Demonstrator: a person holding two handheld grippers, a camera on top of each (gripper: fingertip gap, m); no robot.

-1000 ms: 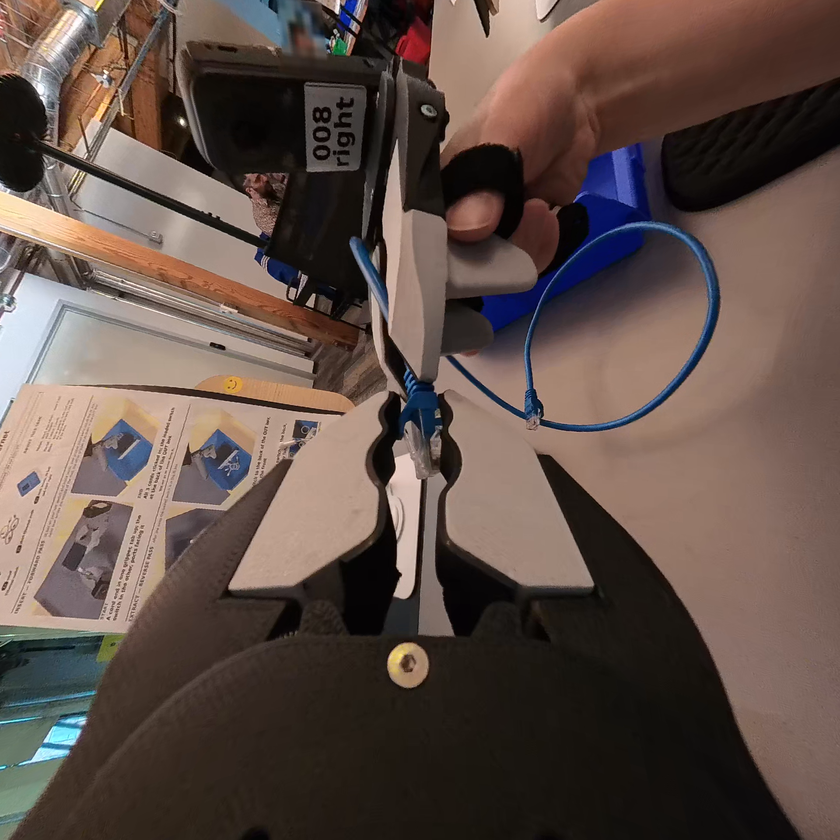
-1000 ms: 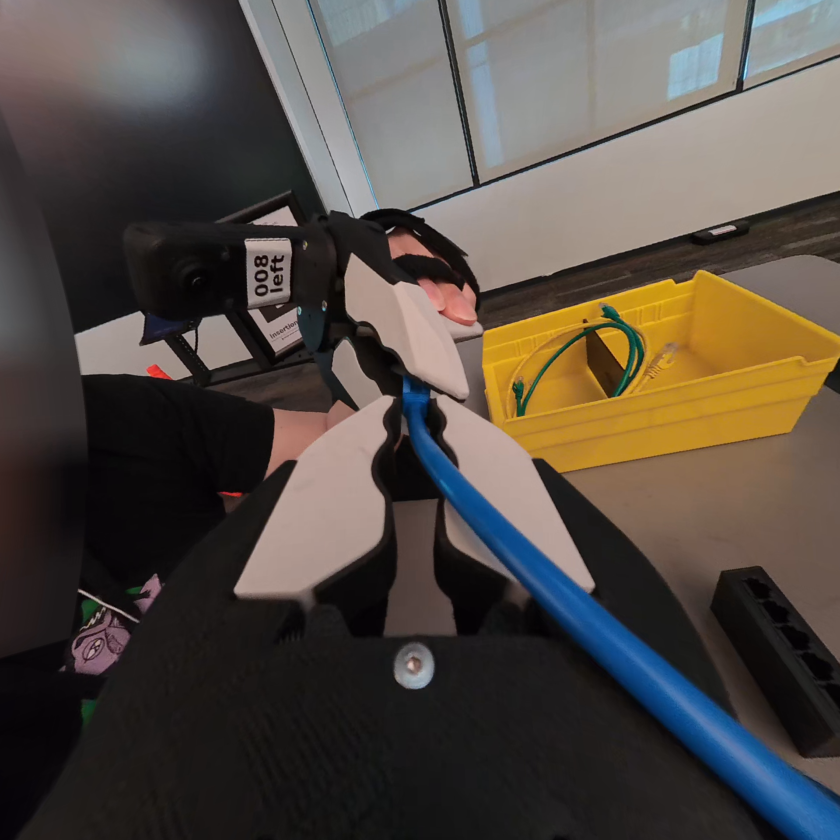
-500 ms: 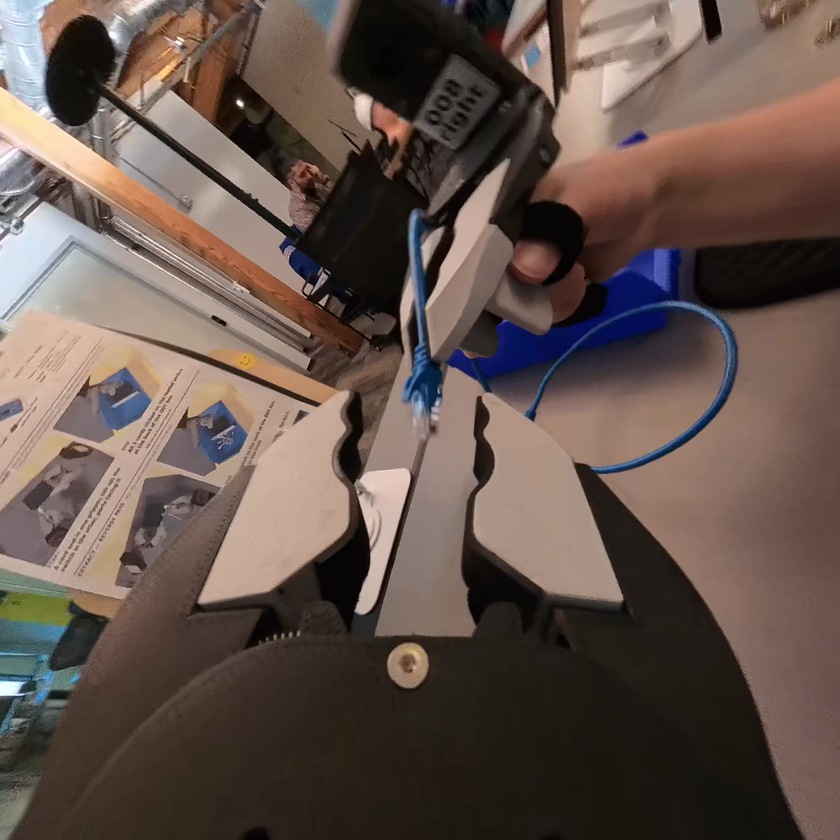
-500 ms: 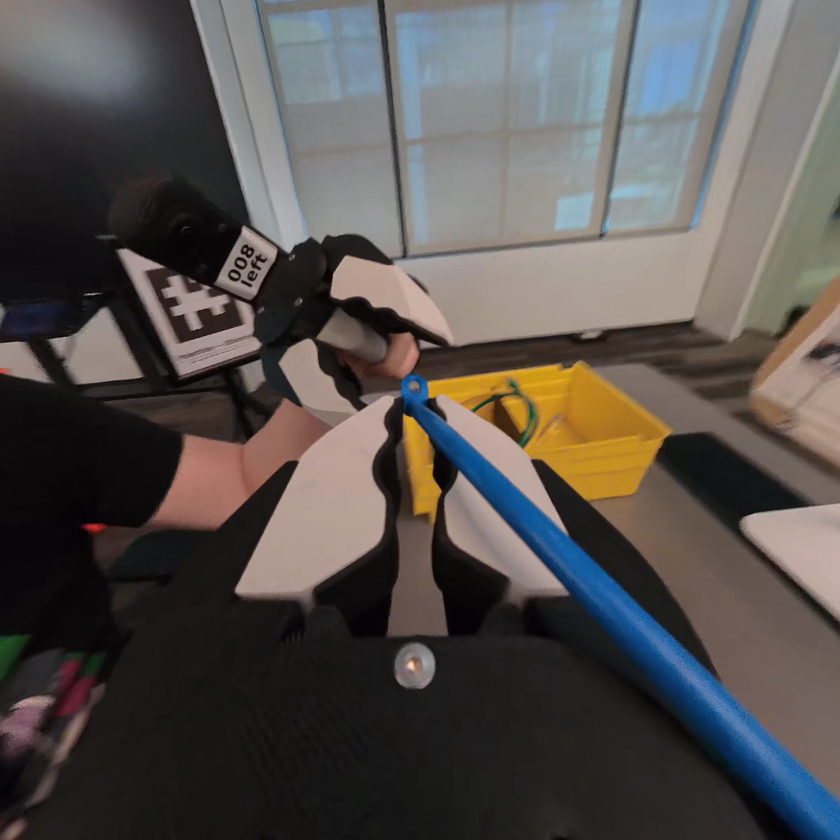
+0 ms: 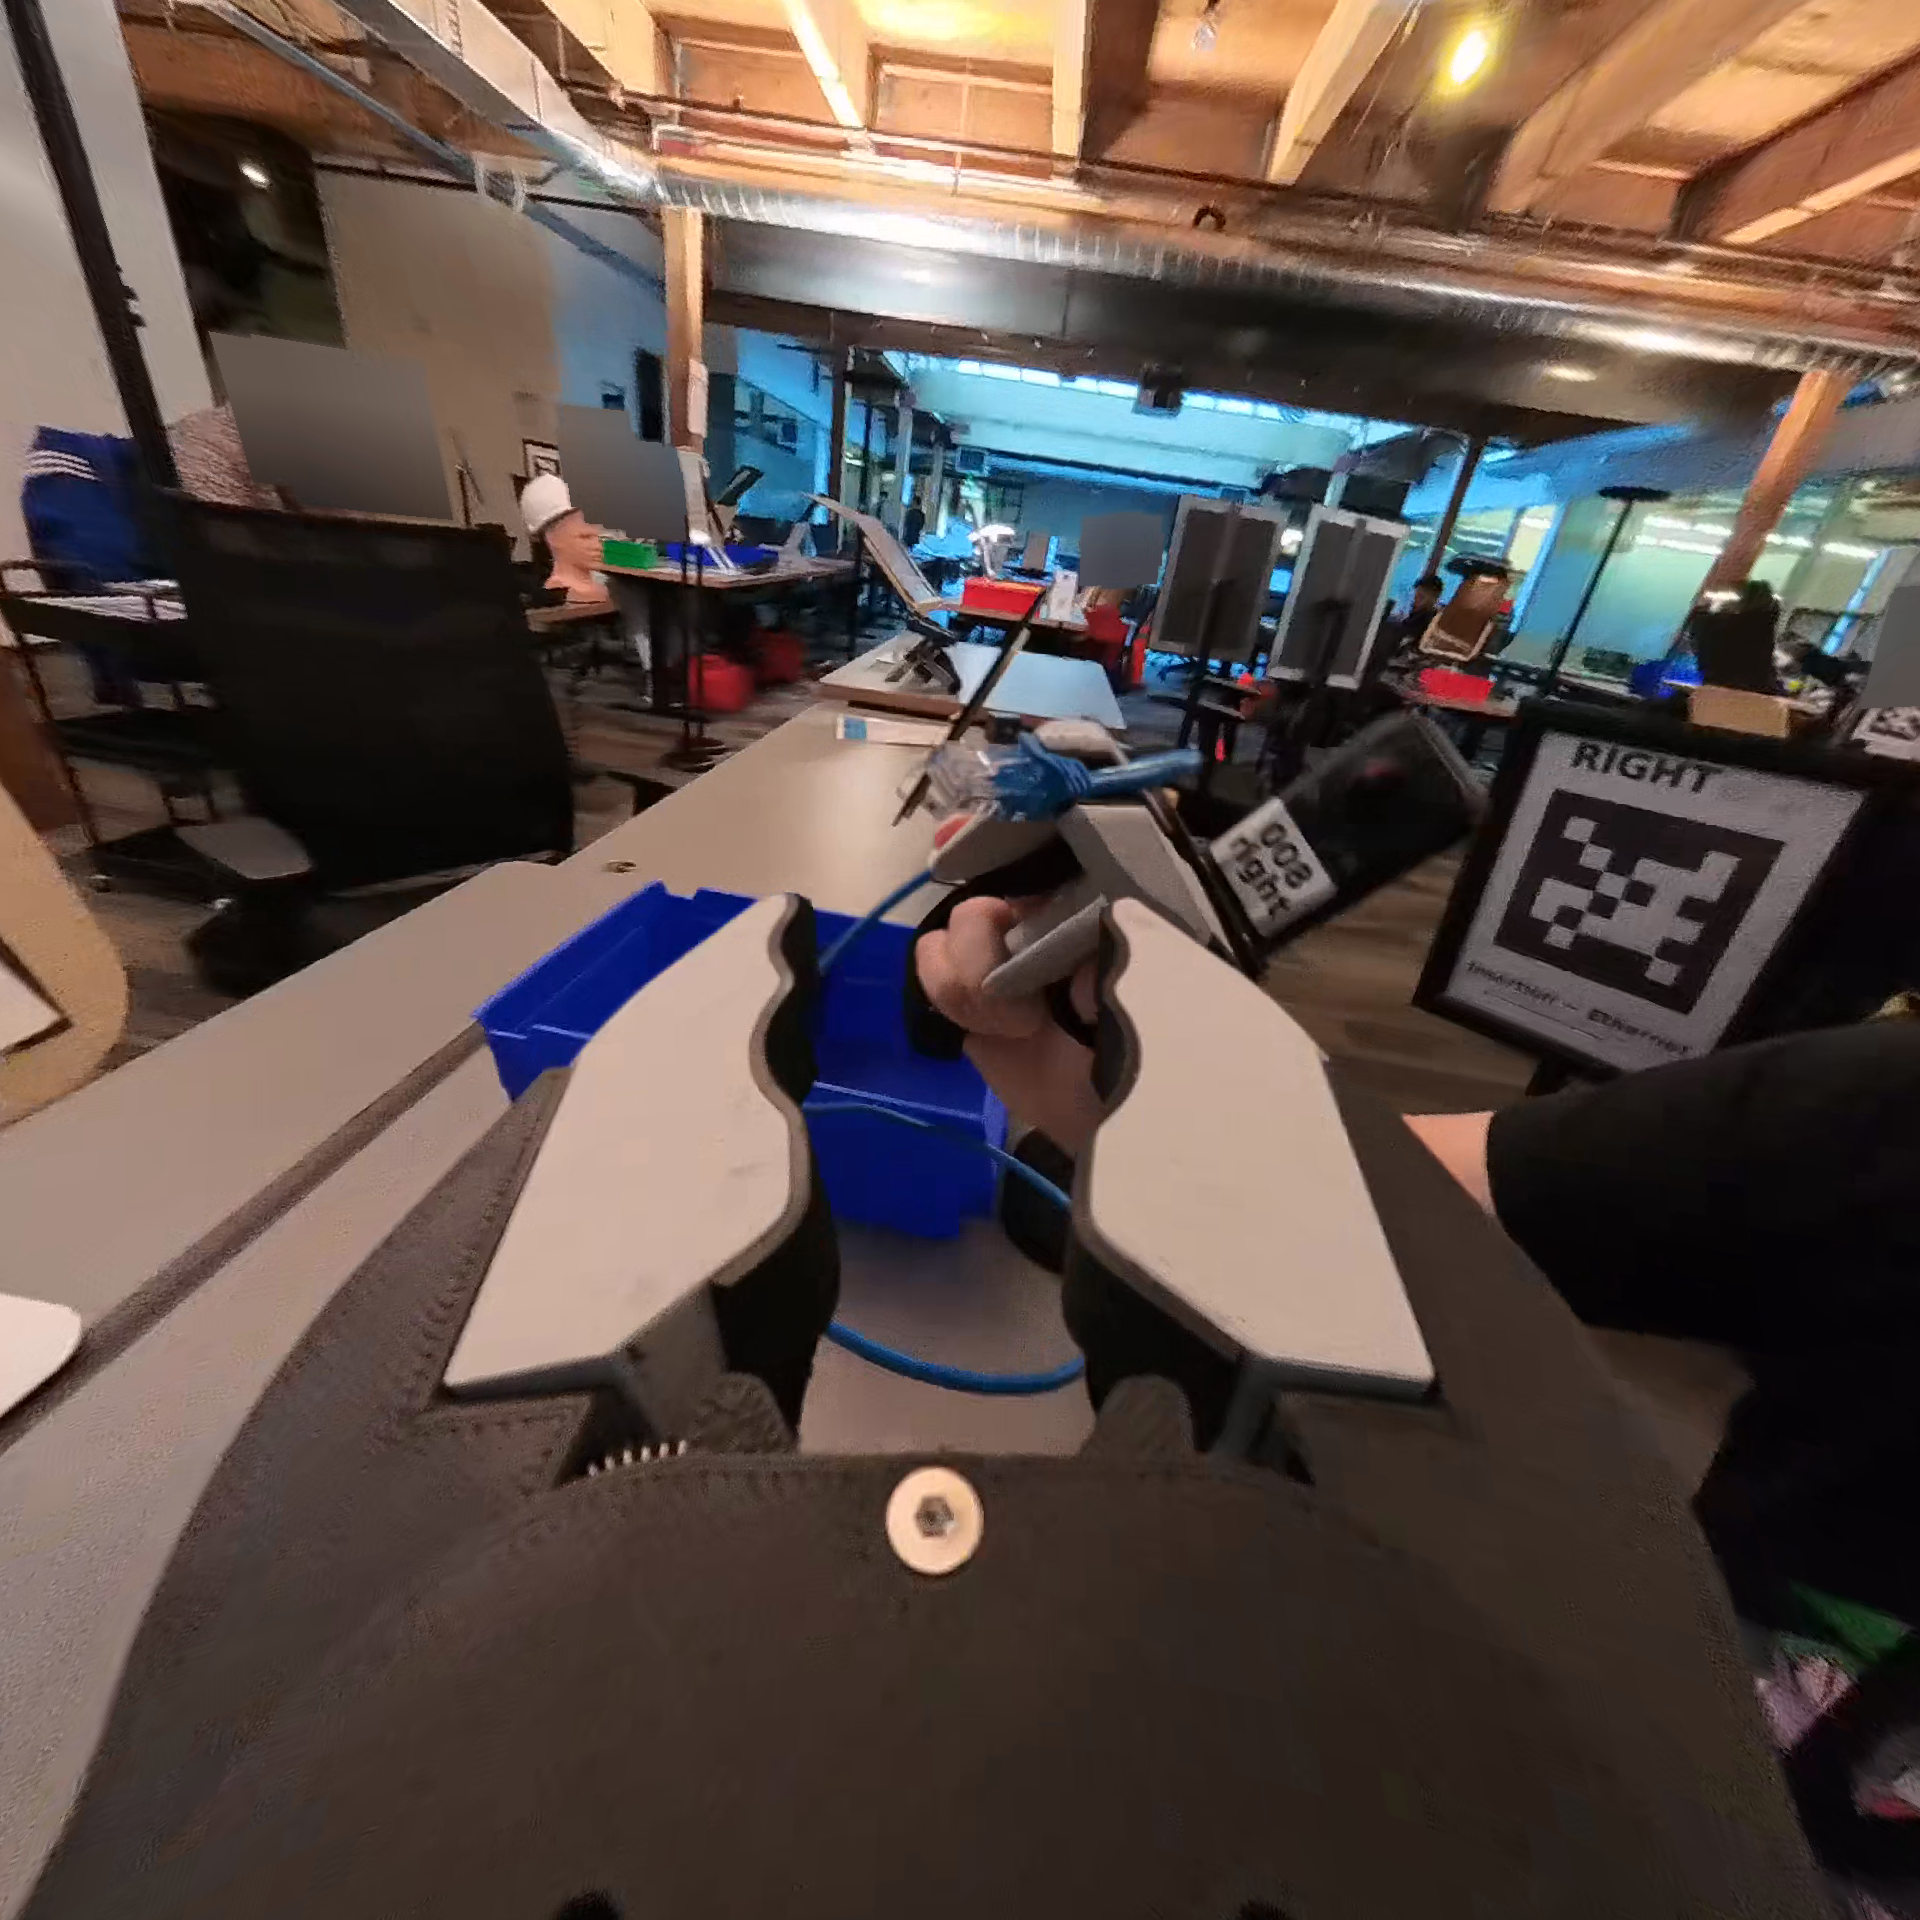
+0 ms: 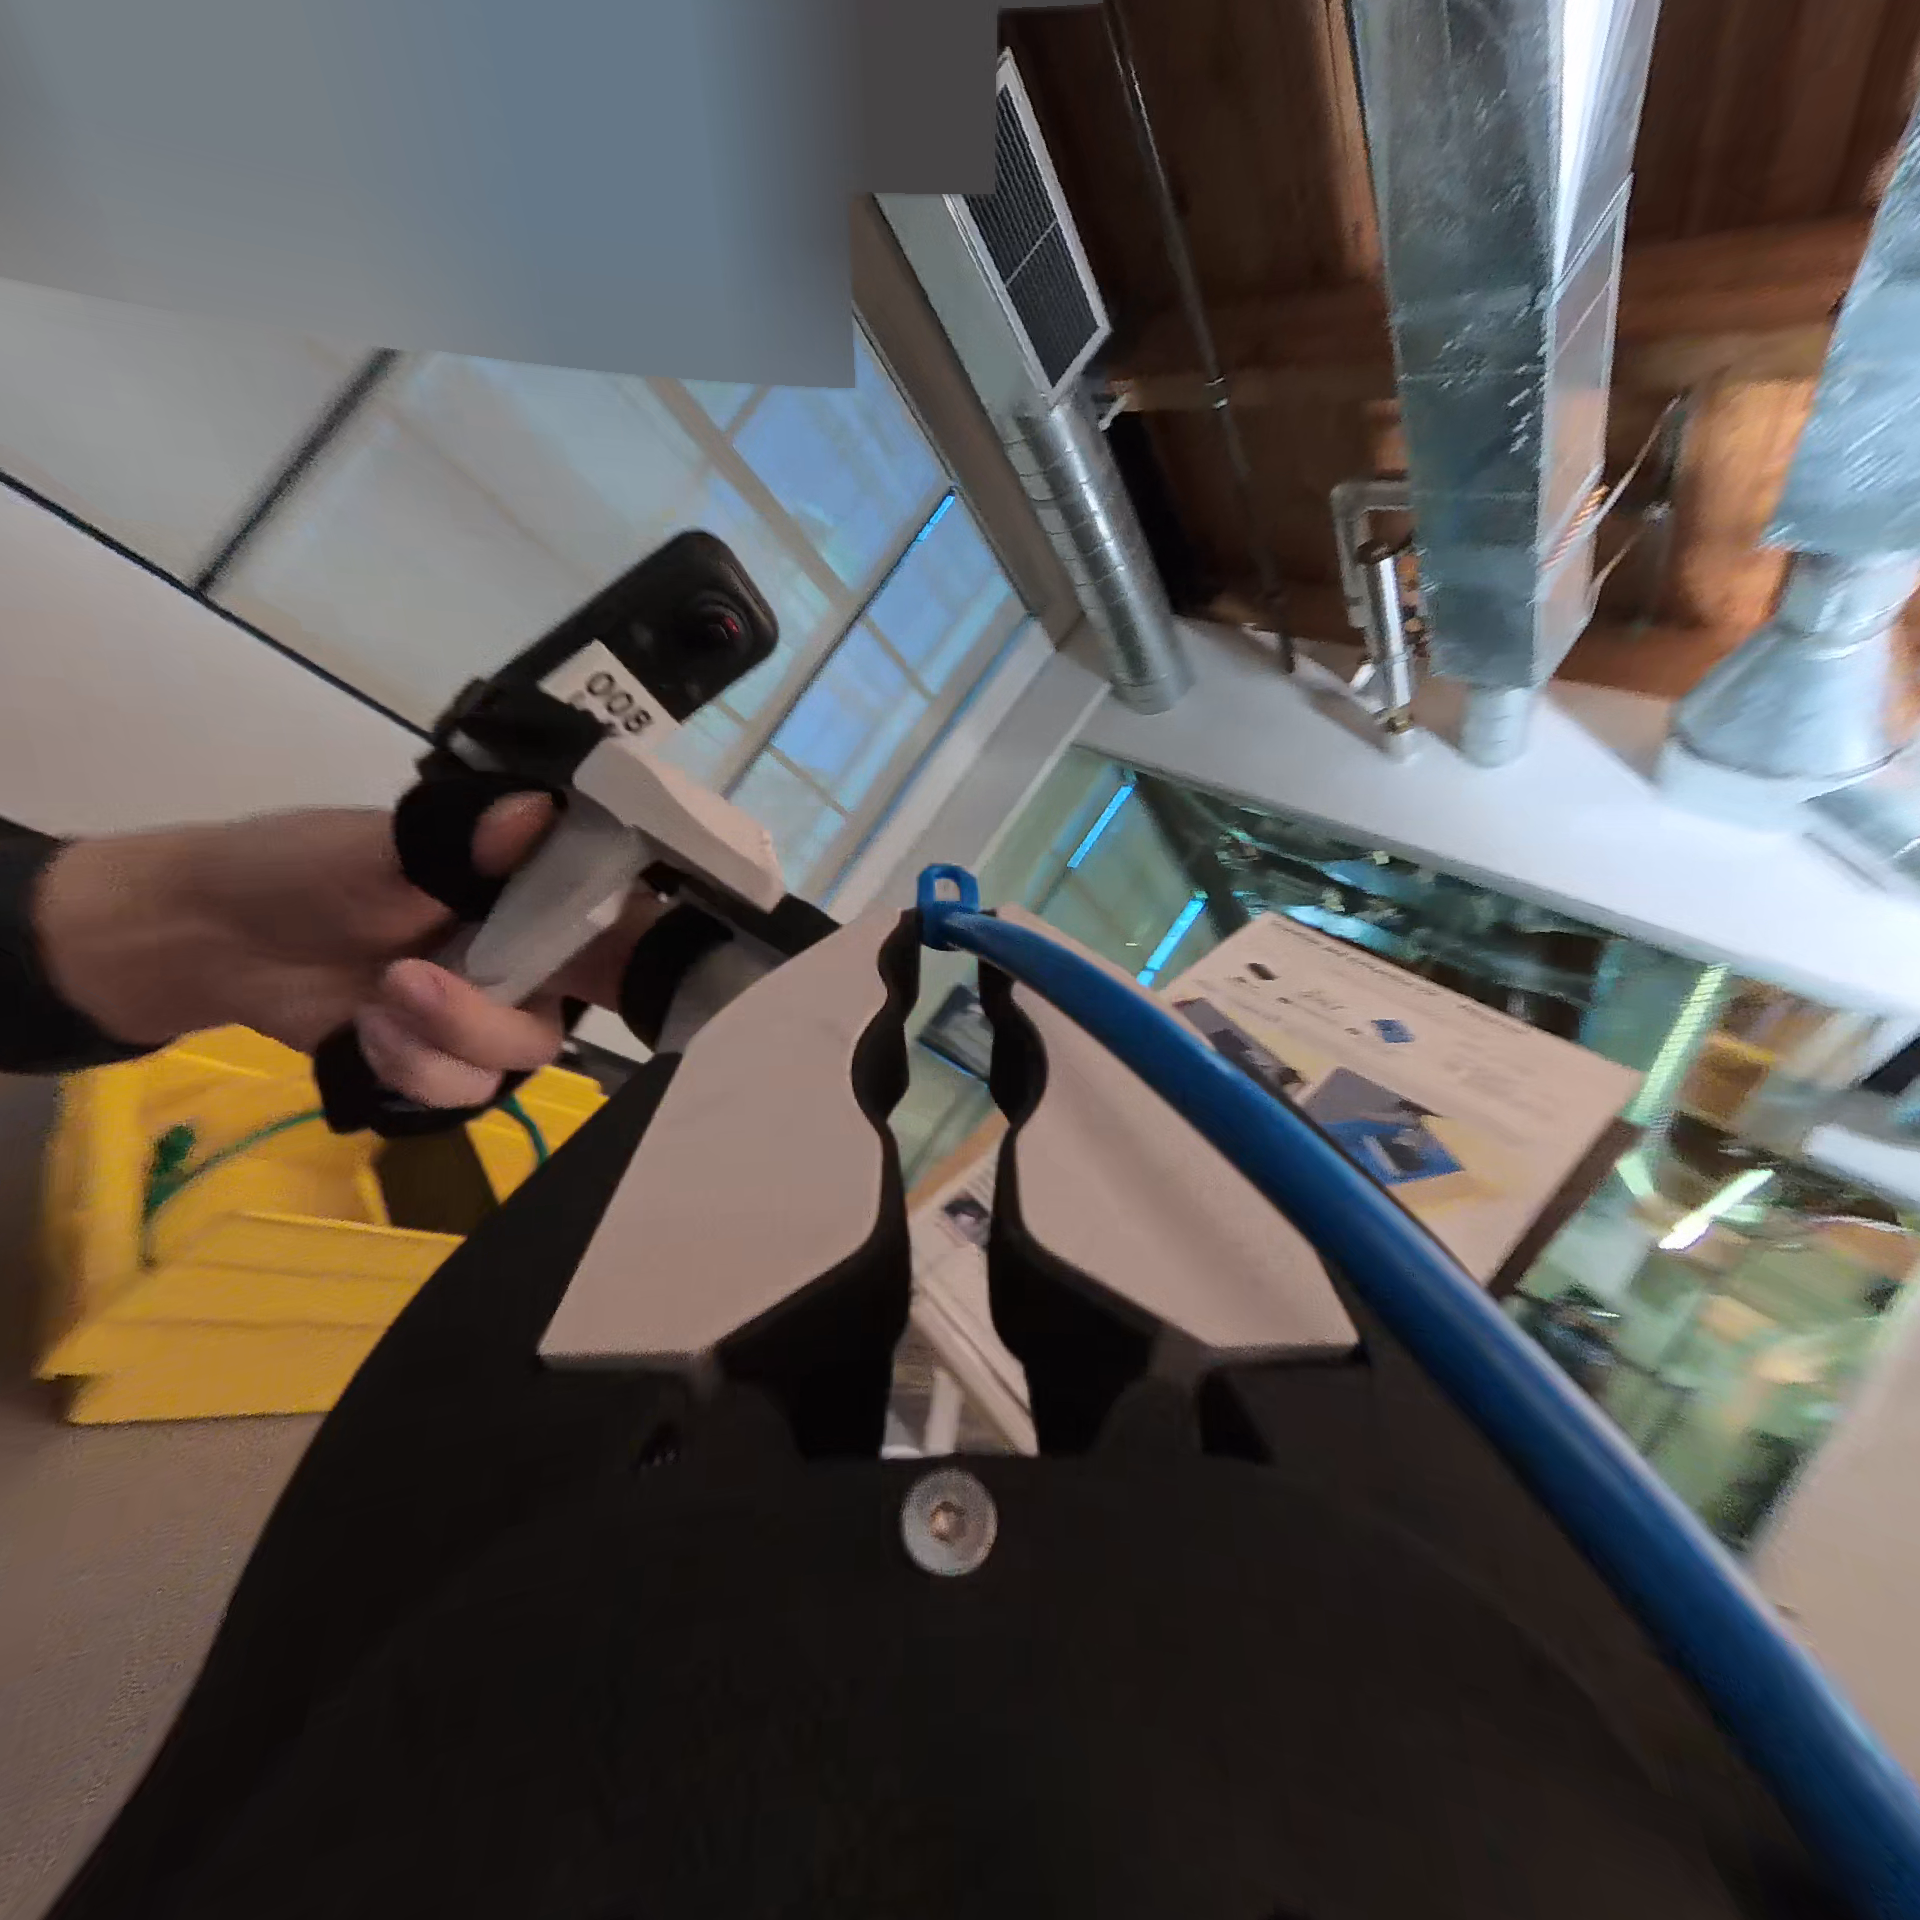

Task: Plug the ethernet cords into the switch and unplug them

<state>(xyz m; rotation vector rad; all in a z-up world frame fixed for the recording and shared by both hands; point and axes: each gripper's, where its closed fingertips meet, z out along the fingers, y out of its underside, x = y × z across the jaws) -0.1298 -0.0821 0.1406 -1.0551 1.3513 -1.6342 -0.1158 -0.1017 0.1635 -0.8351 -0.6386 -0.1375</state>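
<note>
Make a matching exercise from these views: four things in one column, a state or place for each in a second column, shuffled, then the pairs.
Things:
1. left gripper
2. right gripper
3. blue bin
4. green cord

States or places:
A. shut on the blue cord near its plug
B. lying in the yellow bin
C. open, holding nothing
D. on the grey table, beyond the left fingers

Pairs: 1-C, 2-A, 3-D, 4-B
</note>
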